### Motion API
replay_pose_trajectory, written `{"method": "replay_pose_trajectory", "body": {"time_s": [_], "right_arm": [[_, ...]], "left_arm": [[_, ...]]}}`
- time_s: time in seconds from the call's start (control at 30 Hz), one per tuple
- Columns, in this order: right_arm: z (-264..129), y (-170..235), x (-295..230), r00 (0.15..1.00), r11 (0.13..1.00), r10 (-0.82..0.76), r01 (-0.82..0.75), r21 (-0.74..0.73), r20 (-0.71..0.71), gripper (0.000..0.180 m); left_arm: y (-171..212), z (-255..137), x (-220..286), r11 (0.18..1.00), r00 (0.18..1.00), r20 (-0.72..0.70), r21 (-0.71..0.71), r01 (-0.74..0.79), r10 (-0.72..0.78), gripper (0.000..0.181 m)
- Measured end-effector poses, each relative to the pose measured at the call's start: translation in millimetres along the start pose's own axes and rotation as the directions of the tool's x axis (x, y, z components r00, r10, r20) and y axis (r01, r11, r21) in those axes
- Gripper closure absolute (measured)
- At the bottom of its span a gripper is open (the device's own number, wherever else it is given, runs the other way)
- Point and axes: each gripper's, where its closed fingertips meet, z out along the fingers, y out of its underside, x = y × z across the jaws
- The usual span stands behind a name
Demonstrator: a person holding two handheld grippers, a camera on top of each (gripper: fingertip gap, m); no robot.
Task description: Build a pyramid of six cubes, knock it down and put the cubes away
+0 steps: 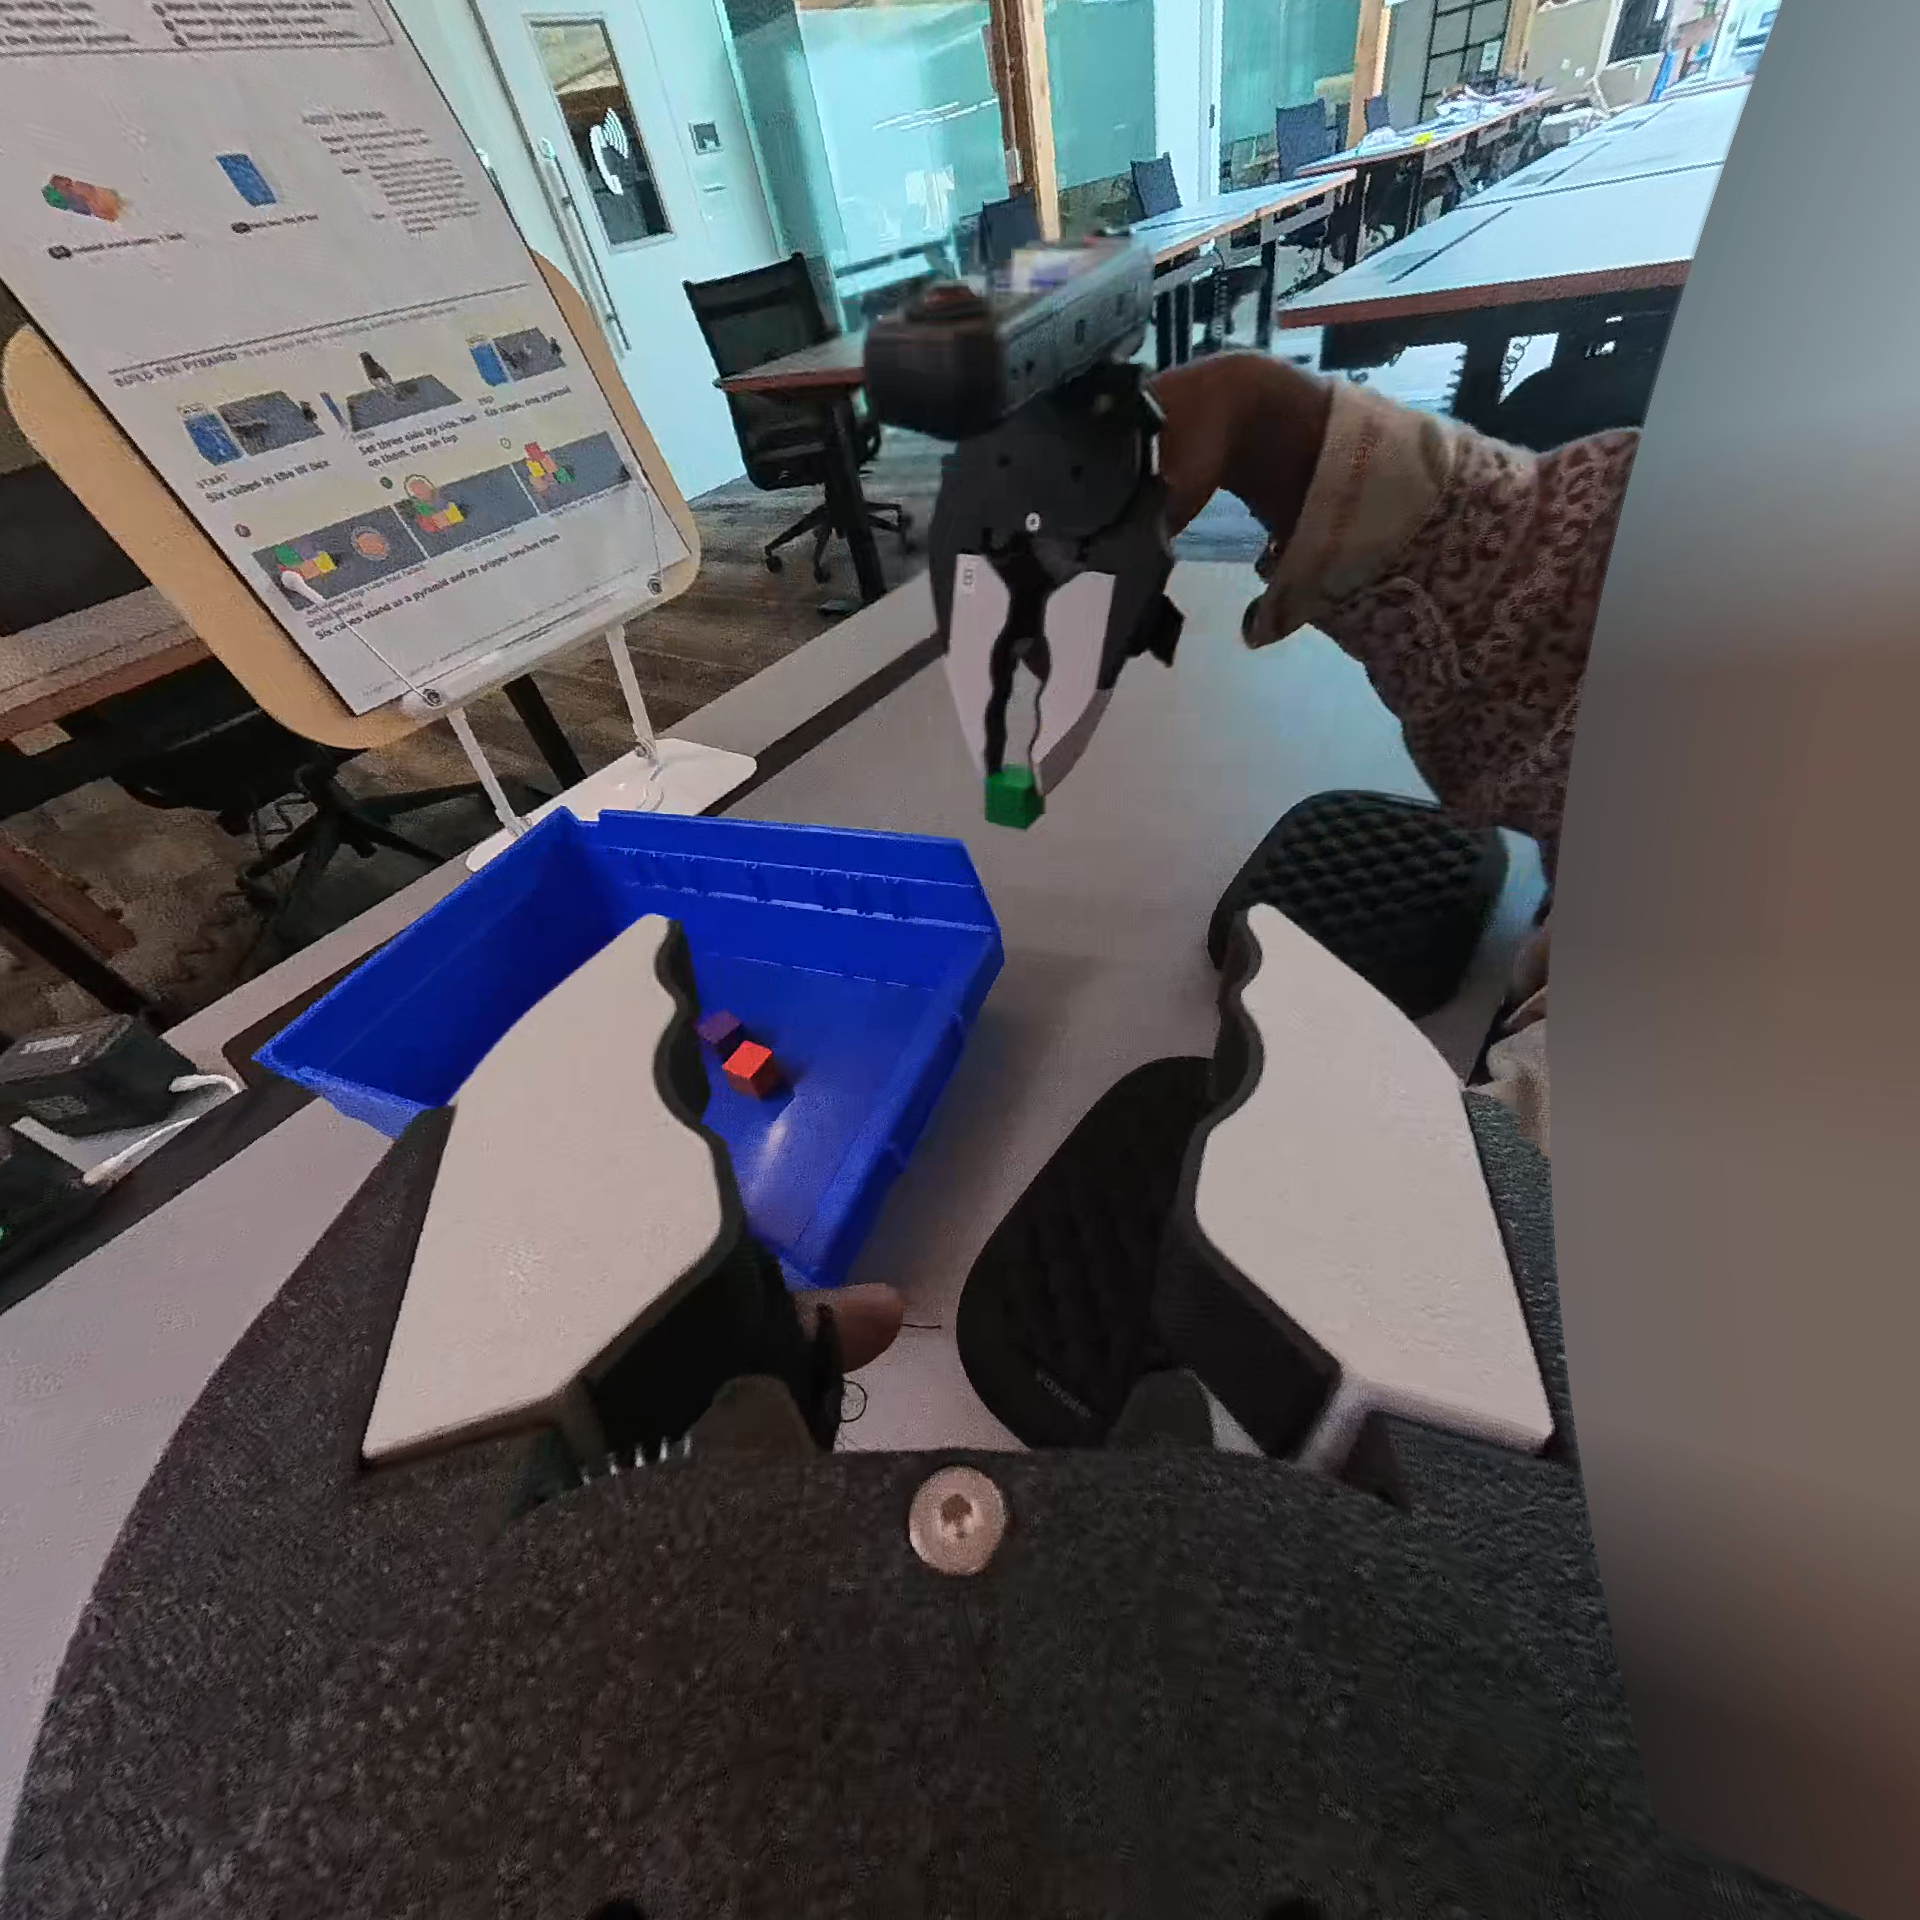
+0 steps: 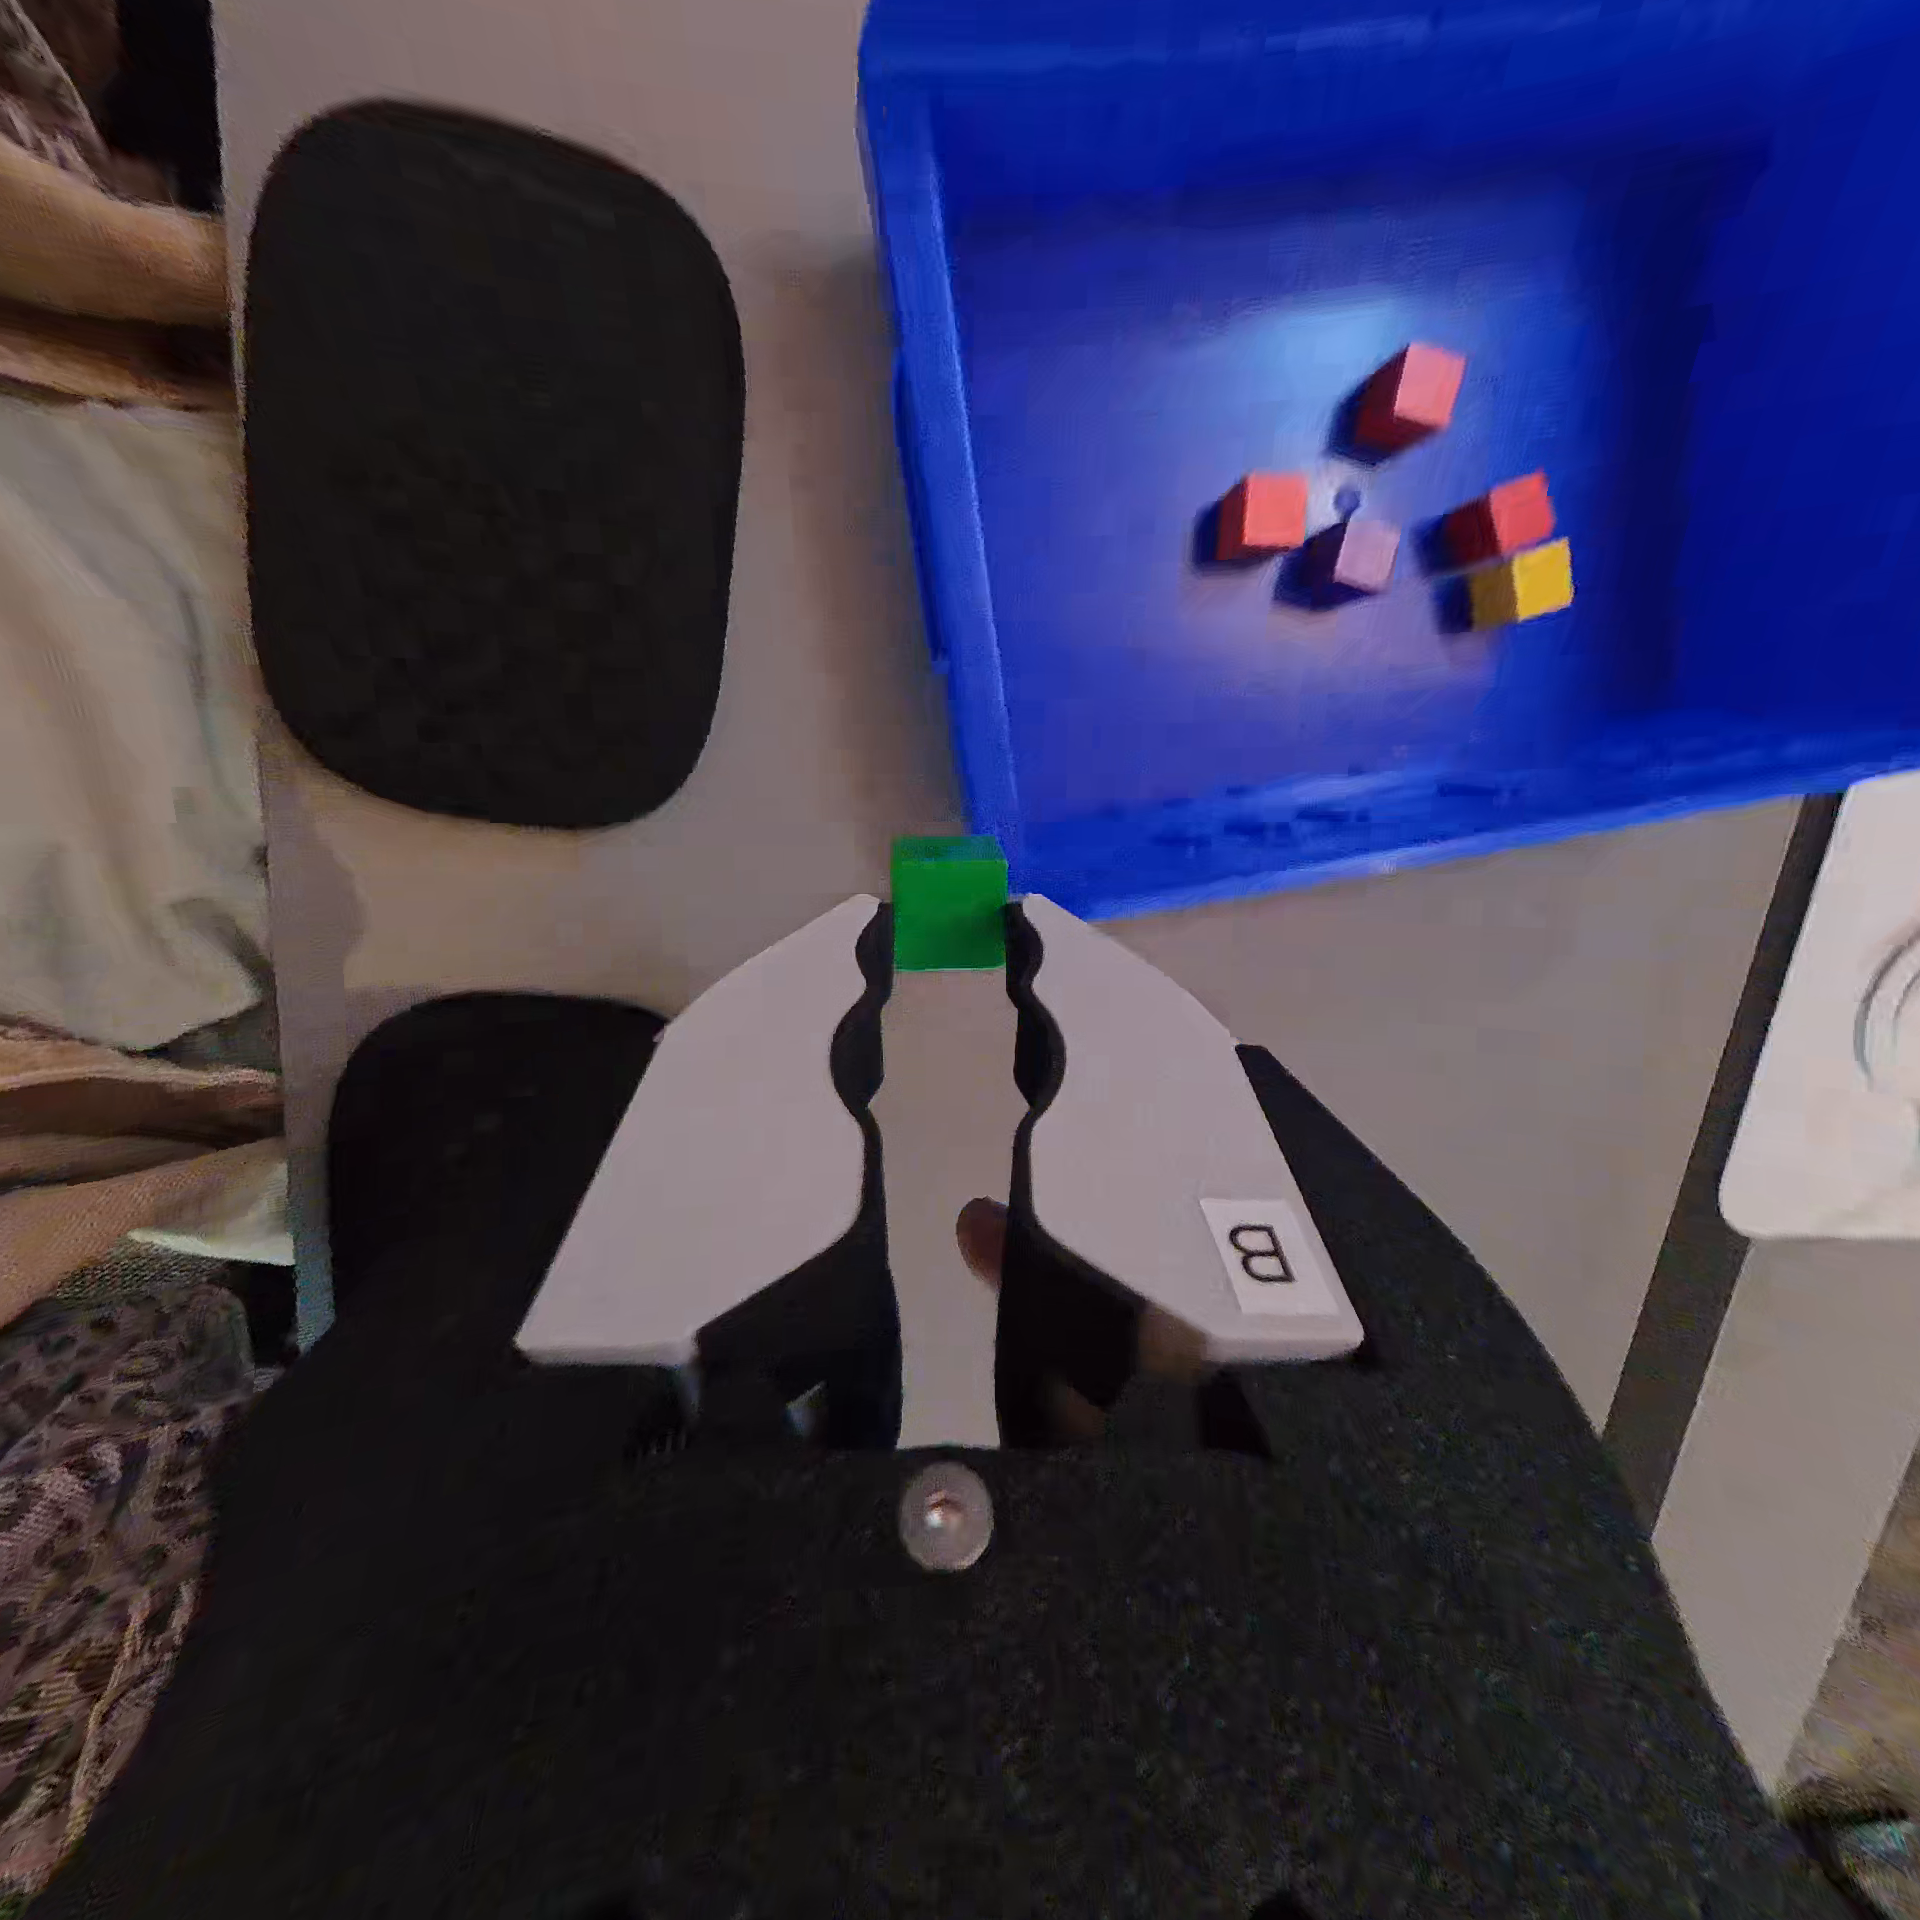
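Note:
My right gripper point(image 2: 949, 914) is shut on a green cube point(image 2: 949, 906) and holds it in the air just outside the near corner of the blue bin point(image 2: 935, 436). In the left wrist view the same gripper point(image 1: 1016, 764) hangs over the table with the green cube point(image 1: 1011, 798) at its tips, beyond the bin point(image 1: 894, 1122). Inside the bin lie several cubes: three red ones point(image 2: 1405, 400), a purple one point(image 2: 1351, 561) and a yellow one point(image 2: 1522, 584). My left gripper point(image 1: 951, 961) is open and empty, held above the bin's near side.
Two black oval pads point(image 2: 488, 457) lie on the grey table beside the bin. An instruction board on a white stand point(image 1: 332, 343) rises behind the bin. A person's patterned sleeve point(image 1: 1455, 582) reaches in from the right. Office desks and chairs stand in the background. About 20 centimetres separates my left fingertips from my right.

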Motion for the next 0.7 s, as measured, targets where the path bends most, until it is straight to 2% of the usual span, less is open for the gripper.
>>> {"method": "replay_pose_trajectory", "body": {"time_s": [0.17, 0.27, 0.4, 0.7], "right_arm": [[25.5, 80.4, -18.4, 0.994, 0.984, 0.109, -0.109, -0.144, -0.011, 0.159], [52.0, 108.6, -24.9, 0.988, 0.974, 0.155, -0.151, -0.168, 0.012, 0.159], [72.4, 122.2, -28.1, 0.984, 0.973, 0.175, -0.169, -0.156, 0.030, 0.159], [82.8, 126.5, -32.0, 0.976, 0.967, 0.208, -0.197, -0.161, 0.056, 0.159]], "left_arm": [[-3.0, 2.8, 8.1, 1.000, 1.000, -0.013, -0.005, -0.024, 0.024, 0.088], [-3.1, 7.1, 12.8, 0.999, 0.999, -0.027, -0.016, -0.032, 0.031, 0.088], [0.3, 13.3, 17.6, 0.998, 0.998, -0.048, -0.043, -0.042, 0.040, 0.089], [0.5, 18.0, 30.0, 0.995, 0.995, -0.079, -0.066, -0.070, 0.064, 0.089]]}}
